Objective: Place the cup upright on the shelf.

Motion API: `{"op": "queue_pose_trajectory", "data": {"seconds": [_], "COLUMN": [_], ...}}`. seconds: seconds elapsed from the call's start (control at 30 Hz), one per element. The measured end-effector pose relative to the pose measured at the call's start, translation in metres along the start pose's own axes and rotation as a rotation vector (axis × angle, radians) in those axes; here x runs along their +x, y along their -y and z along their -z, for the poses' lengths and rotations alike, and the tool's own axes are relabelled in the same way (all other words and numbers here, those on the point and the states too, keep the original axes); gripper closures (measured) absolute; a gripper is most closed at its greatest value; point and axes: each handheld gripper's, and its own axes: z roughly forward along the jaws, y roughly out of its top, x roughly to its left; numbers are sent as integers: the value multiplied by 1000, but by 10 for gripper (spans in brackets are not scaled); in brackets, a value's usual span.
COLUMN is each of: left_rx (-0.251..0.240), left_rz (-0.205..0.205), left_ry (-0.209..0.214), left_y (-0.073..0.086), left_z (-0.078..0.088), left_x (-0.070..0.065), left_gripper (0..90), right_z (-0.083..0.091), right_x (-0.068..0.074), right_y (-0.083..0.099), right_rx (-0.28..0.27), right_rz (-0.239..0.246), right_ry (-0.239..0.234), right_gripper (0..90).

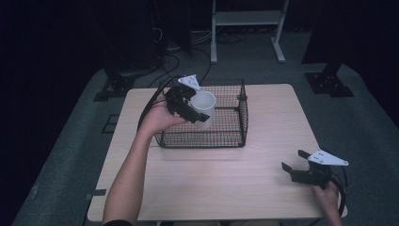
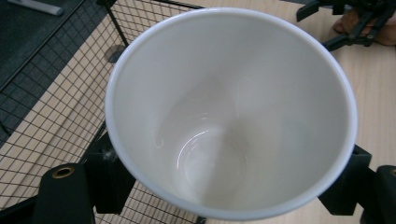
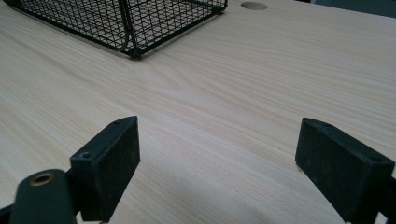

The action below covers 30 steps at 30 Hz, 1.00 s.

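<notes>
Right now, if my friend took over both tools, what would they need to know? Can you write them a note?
Left tool: shut on the white cup, held over the wire basket. The cup is empty; its inside shows in the left gripper view.
Right tool: open, holding nothing, low over the table near its right front corner, well apart from the basket.
Done: the cup is gripped and lifted.
Left: I cannot tell whether the cup is going in or coming out. Probably either lower it into the basket and let go, or carry it clear to the table.
</notes>
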Motion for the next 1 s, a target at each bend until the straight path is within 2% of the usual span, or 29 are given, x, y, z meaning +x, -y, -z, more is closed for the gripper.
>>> {"op": "queue_pose_trajectory", "data": {"seconds": [0.1,0.4,1.0], "left_rx": [-10,14,74], "left_rz": [17,38,90], "left_ry": [6,-8,5], "left_y": [2,5,16], "left_z": [-3,-19,-63], "left_x": [7,19,44], "left_gripper": [206,206,207], "right_z": [0,0,0], "right_x": [0,0,0], "right_y": [0,0,0], "right_rx": [-1,-1,-2], "right_rz": [-1,1,-4], "right_ry": [0,0,-2], "right_gripper": [131,131,131]}}
